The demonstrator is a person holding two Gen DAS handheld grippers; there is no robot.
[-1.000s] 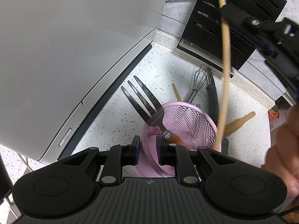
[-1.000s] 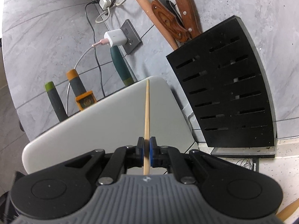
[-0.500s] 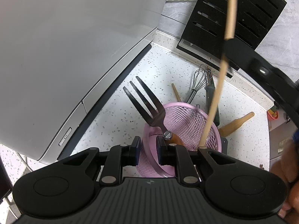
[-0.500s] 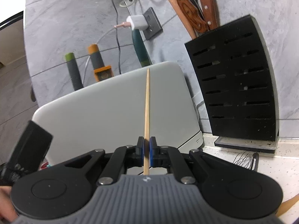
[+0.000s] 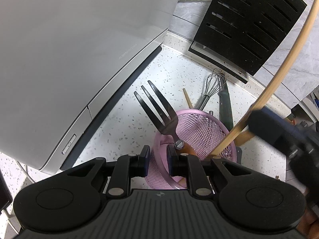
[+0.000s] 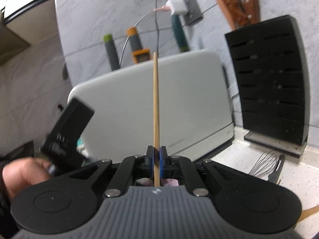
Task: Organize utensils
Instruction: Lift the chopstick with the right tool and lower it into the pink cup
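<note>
My left gripper [image 5: 158,157] is shut on the near rim of a pink mesh holder [image 5: 201,131], whose wall runs between its pads. A dark metal fork [image 5: 159,109] stands in the holder, tines up. My right gripper [image 6: 156,155] is shut on a wooden chopstick [image 6: 156,109] that sticks out ahead of its pads. In the left wrist view the chopstick [image 5: 279,79] slants down from the upper right with its lower end inside the holder. The right gripper [image 5: 257,117] grips it there, blurred.
A white appliance [image 5: 69,49] fills the left and a black knife block [image 5: 249,20] stands behind. A whisk [image 5: 213,85], a green-handled tool [image 5: 225,103], a second chopstick [image 5: 187,99] and a wooden handle [image 5: 245,137] lie on the speckled counter behind the holder. A hand [image 6: 24,171] holds the left gripper.
The chopstick has tilted, its top swinging right in the left wrist view while its lower end stays at the holder. The right gripper came lower and rolled. The left gripper stayed still.
</note>
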